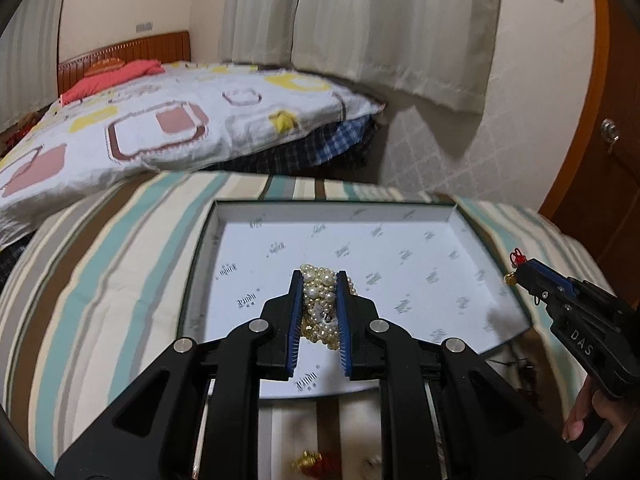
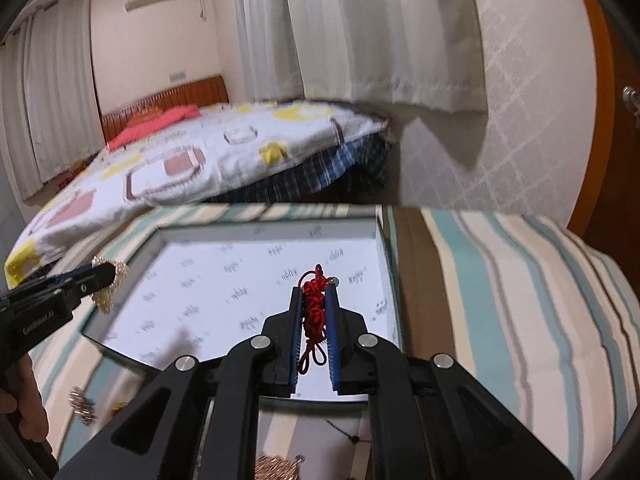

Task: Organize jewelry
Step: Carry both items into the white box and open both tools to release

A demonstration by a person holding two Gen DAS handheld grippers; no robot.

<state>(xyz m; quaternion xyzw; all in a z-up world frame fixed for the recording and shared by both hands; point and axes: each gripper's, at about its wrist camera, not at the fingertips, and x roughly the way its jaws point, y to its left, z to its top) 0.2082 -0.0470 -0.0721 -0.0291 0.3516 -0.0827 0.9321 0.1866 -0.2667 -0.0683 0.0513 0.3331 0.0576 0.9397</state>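
Observation:
A shallow white box with printed marks lies on a striped cloth. My left gripper is shut on a bunch of cream pearl jewelry and hangs over the box's near middle. My right gripper is shut on a red knotted cord and hovers over the box near its right side. In the left wrist view the right gripper shows at the right rim with the red cord and a small gold bead. In the right wrist view the left gripper shows at the left with pearls.
Loose pieces lie on the striped cloth in front of the box: a gold and red ornament, a rose-gold chain, another chain. A bed with a patterned quilt stands behind. Curtains and a wooden door are beyond.

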